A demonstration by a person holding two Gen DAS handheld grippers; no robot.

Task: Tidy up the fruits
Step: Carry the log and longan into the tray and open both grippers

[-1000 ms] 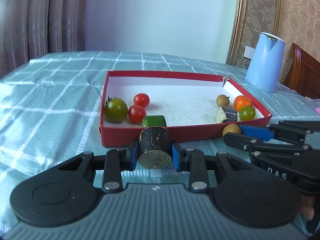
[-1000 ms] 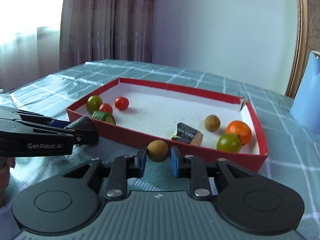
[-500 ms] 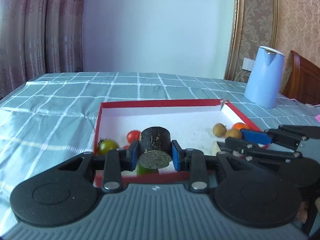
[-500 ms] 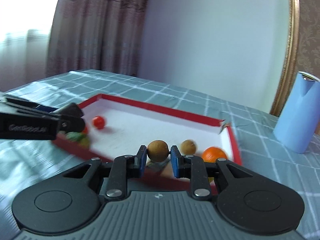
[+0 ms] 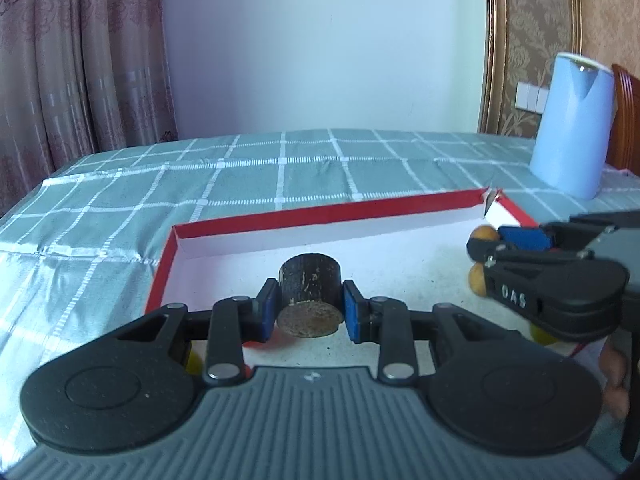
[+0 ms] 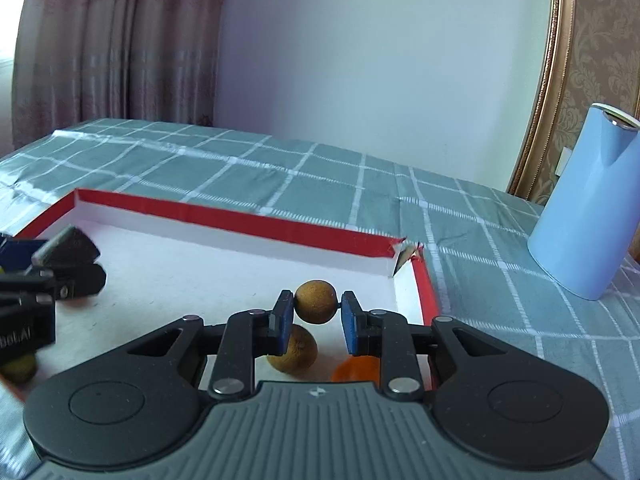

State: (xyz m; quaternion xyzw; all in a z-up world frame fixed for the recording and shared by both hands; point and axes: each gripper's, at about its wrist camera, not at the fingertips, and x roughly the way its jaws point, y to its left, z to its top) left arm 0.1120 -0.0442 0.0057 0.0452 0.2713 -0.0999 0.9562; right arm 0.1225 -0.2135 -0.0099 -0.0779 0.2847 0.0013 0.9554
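Left wrist view, centre of frame: left gripper had its blue pads pinched on a dark cylinder chunk, pale cut face toward the camera, carried above the white floor of the red box. A second earlier the same chunk hung in front of the near red wall, outside the box, with the tomatoes visible beyond it; now the near wall had dropped under the gripper body and the far wall sat just above mid-frame, so the load had crossed over the rim. At the right edge, the right gripper came in sideways with a brown round fruit at its tip and another small brown fruit lying below it. Right wrist view, lower centre: right gripper squeezed tight on the brown round fruit, a second brown fruit and an orange fruit resting on the box floor just underneath. That fruit too had been outside the front wall a second before. Blue kettle stood at right on the checked tablecloth, well apart from the box. Judgement: both pieces were over the box and not yet set down; lowering and release looked next, brown fruit likely beside its match.
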